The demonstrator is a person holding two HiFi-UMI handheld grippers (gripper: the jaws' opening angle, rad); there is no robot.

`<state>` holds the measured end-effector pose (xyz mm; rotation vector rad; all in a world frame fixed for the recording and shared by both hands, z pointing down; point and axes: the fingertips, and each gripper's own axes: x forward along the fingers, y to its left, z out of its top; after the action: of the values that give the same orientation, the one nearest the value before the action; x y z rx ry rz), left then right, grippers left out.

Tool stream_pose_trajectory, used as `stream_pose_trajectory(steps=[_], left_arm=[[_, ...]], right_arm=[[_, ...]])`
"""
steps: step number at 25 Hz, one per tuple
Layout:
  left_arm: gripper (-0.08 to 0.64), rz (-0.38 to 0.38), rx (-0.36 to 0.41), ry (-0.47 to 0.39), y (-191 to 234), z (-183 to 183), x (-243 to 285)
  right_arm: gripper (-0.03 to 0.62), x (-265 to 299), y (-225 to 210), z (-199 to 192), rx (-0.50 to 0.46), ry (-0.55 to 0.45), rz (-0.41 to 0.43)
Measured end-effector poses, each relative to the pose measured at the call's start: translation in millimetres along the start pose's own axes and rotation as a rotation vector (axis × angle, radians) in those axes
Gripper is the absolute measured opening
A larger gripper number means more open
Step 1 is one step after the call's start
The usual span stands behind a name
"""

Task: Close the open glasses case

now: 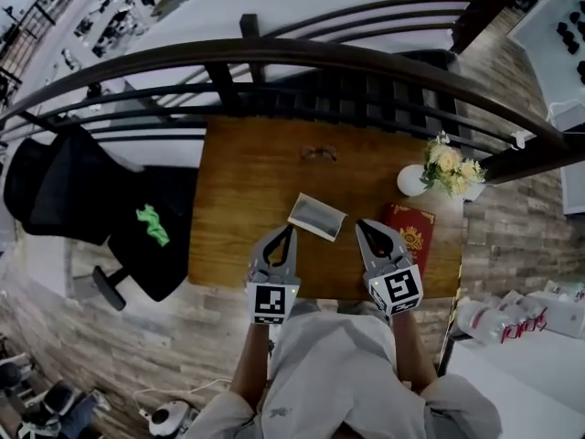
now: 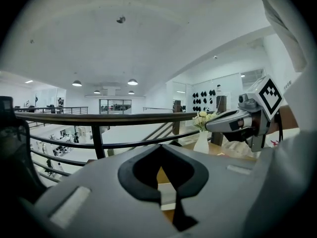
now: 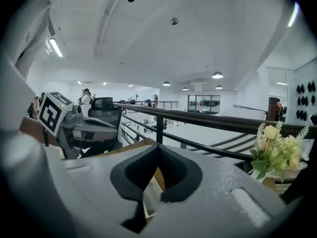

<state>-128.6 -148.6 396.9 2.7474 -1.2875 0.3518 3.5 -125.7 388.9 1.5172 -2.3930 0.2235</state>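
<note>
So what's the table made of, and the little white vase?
The table looks like wood: warm brown with streaky grain and a slight sheen. The vase looks smooth, plain white, probably ceramic, though it is too small here to rule out glass or plastic.

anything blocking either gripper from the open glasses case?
Nothing visible. The glasses case lies on bare table just ahead of and between the left gripper and right gripper. The glasses sit farther back. The red book and vase are off to the right, out of either path.
</note>
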Motion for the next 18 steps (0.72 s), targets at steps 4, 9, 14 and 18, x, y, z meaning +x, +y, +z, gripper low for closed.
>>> stream_pose_trajectory(steps=[4,9,14,18], left_arm=[[0.020,-0.014,-0.006,0.018,-3.0,-13.9,13.3],[0.020,0.003,-0.019,0.051,-4.7,-31.5,27.3],[0.020,0.038,-0.050,0.094,-6.4,-50.8,38.2],[0.020,0.059,-0.071,0.121,-7.8,-64.3,47.2]], right_arm=[[0.003,6.4,-5.8,-16.1,0.004,0.025,-0.001],[0.003,18.4,-11.3,-32.2,0.010,0.055,0.036],[0.003,33.4,-13.6,-47.0,0.021,0.081,0.096],[0.003,45.0,-14.6,-56.9,0.029,0.097,0.132]])
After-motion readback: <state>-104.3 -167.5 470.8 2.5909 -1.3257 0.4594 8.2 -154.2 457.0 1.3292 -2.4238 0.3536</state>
